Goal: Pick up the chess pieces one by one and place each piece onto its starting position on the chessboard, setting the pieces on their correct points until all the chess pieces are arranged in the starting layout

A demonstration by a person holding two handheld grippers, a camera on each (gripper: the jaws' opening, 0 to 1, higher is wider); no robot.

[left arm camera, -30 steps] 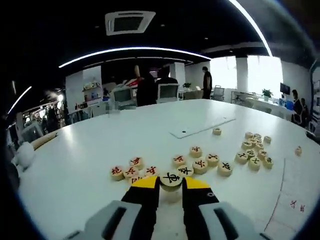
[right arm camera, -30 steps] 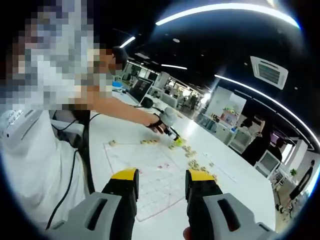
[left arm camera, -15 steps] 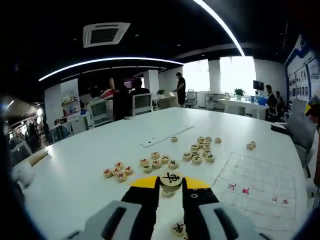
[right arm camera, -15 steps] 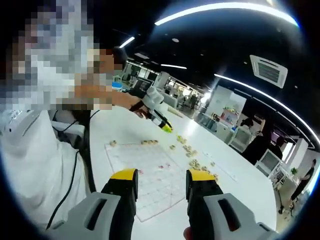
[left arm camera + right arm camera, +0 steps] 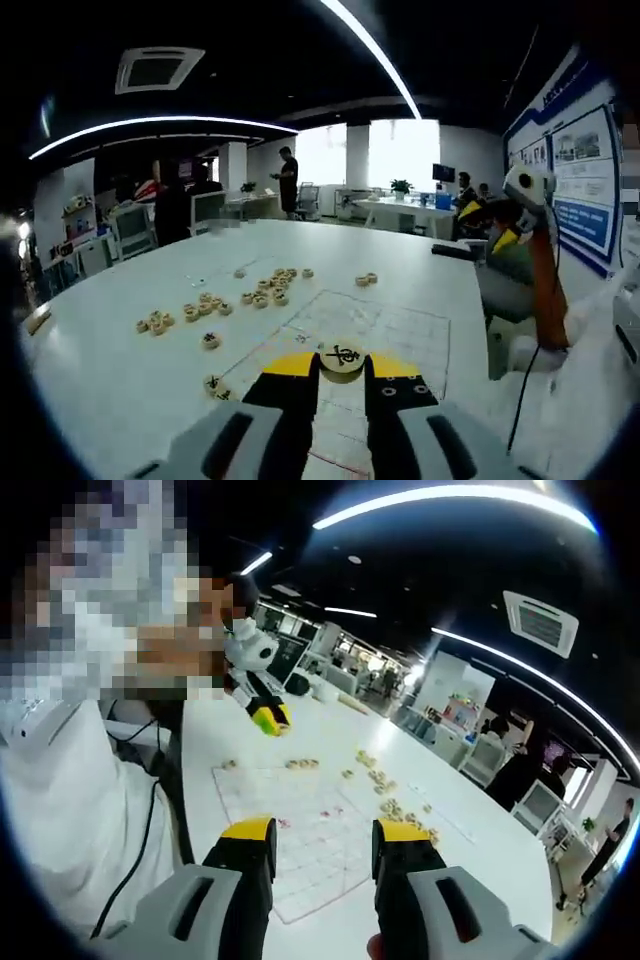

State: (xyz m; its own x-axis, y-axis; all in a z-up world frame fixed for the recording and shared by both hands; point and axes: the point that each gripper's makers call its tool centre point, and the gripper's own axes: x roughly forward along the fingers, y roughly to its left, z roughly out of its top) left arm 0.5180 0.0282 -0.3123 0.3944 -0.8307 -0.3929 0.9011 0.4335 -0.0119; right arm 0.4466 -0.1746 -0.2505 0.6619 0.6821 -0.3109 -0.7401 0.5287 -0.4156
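My left gripper is shut on a round wooden chess piece with a black character, held up above the near edge of the chessboard sheet. Loose pieces lie in clusters to the left of the sheet, and a pair sits by its far edge. In the right gripper view, the left gripper hangs high above the board's far left side in a person's hand. My right gripper stands open over the sheet's near edge with nothing between its jaws. It also appears at the right as the right gripper.
The large white table carries more pieces at the left and several pieces beyond the board. The person's white-clothed body fills the left side. Desks, monitors and people stand in the background.
My left gripper, still holding the piece, has risen and swung right from the loose pieces to the board. In the right gripper view it moved up and left. The right gripper stayed still.
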